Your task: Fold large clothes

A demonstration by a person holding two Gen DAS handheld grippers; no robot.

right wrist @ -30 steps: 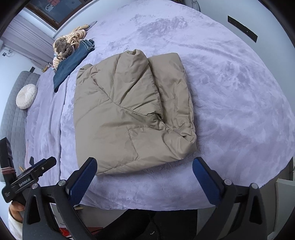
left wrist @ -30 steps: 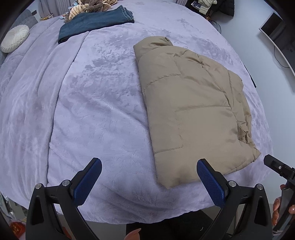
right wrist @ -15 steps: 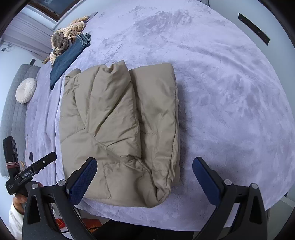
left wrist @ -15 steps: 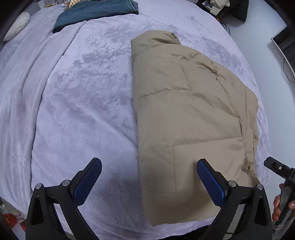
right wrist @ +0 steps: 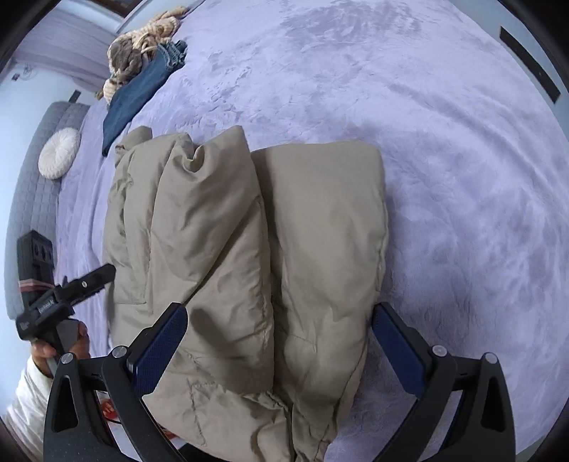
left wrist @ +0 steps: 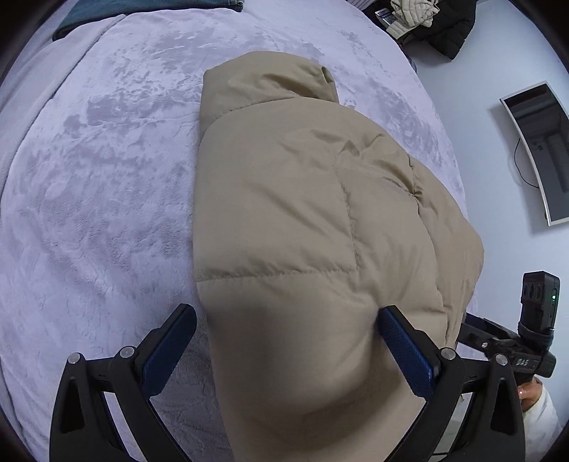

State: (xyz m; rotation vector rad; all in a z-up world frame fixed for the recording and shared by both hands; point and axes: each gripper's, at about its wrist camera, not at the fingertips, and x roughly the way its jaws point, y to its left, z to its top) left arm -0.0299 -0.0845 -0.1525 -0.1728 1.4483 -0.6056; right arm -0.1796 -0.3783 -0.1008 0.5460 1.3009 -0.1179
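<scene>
A tan puffer jacket (left wrist: 302, 220) lies folded lengthwise on the lavender plush bed cover (left wrist: 99, 184), collar end far from me. My left gripper (left wrist: 288, 350) is open, and the jacket's near end bulges up between its blue pads (left wrist: 167, 350). In the right wrist view the jacket (right wrist: 249, 256) shows two padded folds side by side. My right gripper (right wrist: 279, 350) is open too and straddles the near hem. Each gripper shows in the other's view, held by a hand: the right one (left wrist: 512, 346) and the left one (right wrist: 67, 291).
Folded blue jeans (right wrist: 142, 92) and a brown knitted bundle (right wrist: 138, 49) lie at the far end of the bed. A round white cushion (right wrist: 58, 152) rests against a grey padded surface (right wrist: 32, 199). Dark clothes (left wrist: 441, 25) and a curved screen (left wrist: 540, 149) are off the bed's right side.
Both grippers have moved in low over the jacket's near end, from the bed's edge to straddling the hem. Their fingers stay spread. The jacket has not shifted.
</scene>
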